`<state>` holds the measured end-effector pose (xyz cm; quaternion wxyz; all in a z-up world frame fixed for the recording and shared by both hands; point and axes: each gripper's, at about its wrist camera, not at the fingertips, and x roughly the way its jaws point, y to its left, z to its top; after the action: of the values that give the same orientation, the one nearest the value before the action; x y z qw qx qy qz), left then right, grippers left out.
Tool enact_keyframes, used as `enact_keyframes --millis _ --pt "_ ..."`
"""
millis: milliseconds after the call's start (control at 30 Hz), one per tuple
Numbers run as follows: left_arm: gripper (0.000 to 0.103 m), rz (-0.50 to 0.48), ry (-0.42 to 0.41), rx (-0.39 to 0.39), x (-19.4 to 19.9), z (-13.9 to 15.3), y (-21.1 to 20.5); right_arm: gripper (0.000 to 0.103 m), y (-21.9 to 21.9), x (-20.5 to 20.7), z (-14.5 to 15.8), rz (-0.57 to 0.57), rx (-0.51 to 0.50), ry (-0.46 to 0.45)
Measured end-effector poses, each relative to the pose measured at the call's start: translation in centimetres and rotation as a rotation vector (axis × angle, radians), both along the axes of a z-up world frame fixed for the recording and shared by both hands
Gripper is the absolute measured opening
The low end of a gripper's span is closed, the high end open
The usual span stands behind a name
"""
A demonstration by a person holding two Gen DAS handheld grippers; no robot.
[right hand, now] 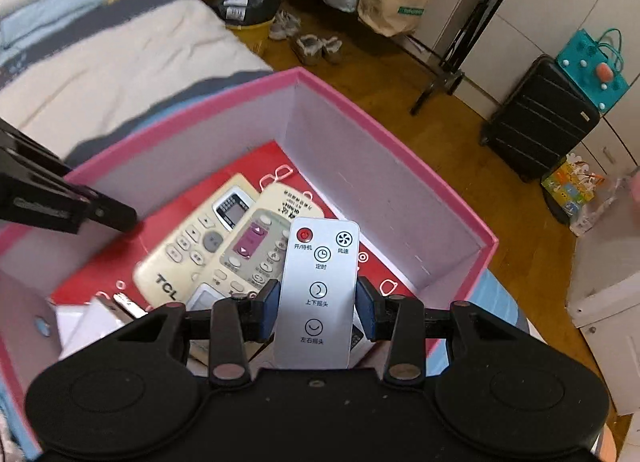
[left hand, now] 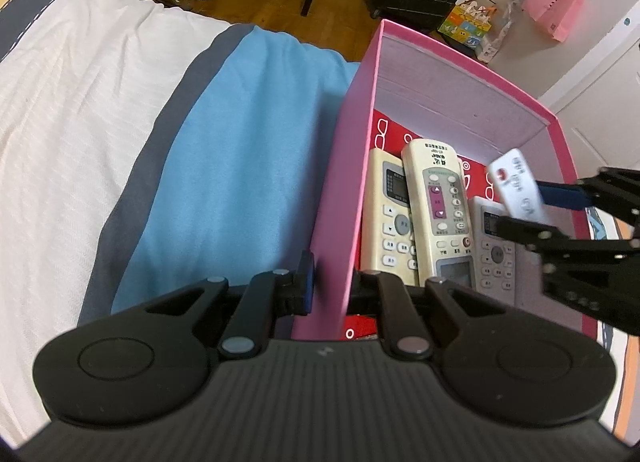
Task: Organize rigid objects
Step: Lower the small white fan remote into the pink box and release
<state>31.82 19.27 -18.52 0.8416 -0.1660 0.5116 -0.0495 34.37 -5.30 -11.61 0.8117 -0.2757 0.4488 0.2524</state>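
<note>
Held between the blue fingers (right hand: 273, 294) of the right gripper (right hand: 316, 298): a slim white fan remote (right hand: 318, 286), clamped across its width at about mid-length, fingers partly closed on its two long edges. Long axis of the remote ran straight forward along the fingers, power-button end leading and tilted down into the pink box (right hand: 400, 197). Was suspended above the box floor, not yet resting on anything, as judged from the left wrist view, where the same remote (left hand: 518, 187) hung clear of the contents.

Below and ahead of the leading end lay three larger air-conditioner remotes (left hand: 434, 201), side by side on the red printed liner (right hand: 348, 201), long axes roughly parallel and pointing toward the far wall of the box. Bare liner was visible to the right of them, near the right-hand wall; judged the most likely landing spot, with the held remote's axis already close to parallel with the others.

Left gripper (left hand: 332, 282) was closed almost fully on the near left wall of the box, one finger outside and one inside, steadying it on the bed (left hand: 240, 141). Was occupied there, so the right hand alone was placed to make the drop. Risk judged: the leading end catching on the stacked remotes if lowered too far to the left.
</note>
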Motion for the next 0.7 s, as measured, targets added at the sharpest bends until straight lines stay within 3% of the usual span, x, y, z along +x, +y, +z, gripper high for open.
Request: enact_keyframes --millis 167,400,500,600,700 --pt "0.012 0.003 -0.002 0.002 0.0 0.0 0.0 0.045 0.7 0.9 -1.4 0.017 -0.081 0.003" --pt "0.012 0.0 -0.004 0.005 0.0 0.1 -0.1 0.045 0.9 1.2 -2.5 0.021 -0.114 0.012" --pt "0.012 -0.002 -0.004 0.005 0.0 0.0 -0.2 0.046 0.6 1.0 -2.5 0.043 -0.082 -0.008" --pt "0.012 -0.003 -0.005 0.005 0.0 0.0 -0.2 0.061 -0.4 0.4 -1.7 0.049 -0.039 -0.08" --pt "0.012 -0.004 -0.005 0.005 0.0 0.0 -0.3 0.061 -1.8 -0.3 -0.3 0.021 0.044 -0.082"
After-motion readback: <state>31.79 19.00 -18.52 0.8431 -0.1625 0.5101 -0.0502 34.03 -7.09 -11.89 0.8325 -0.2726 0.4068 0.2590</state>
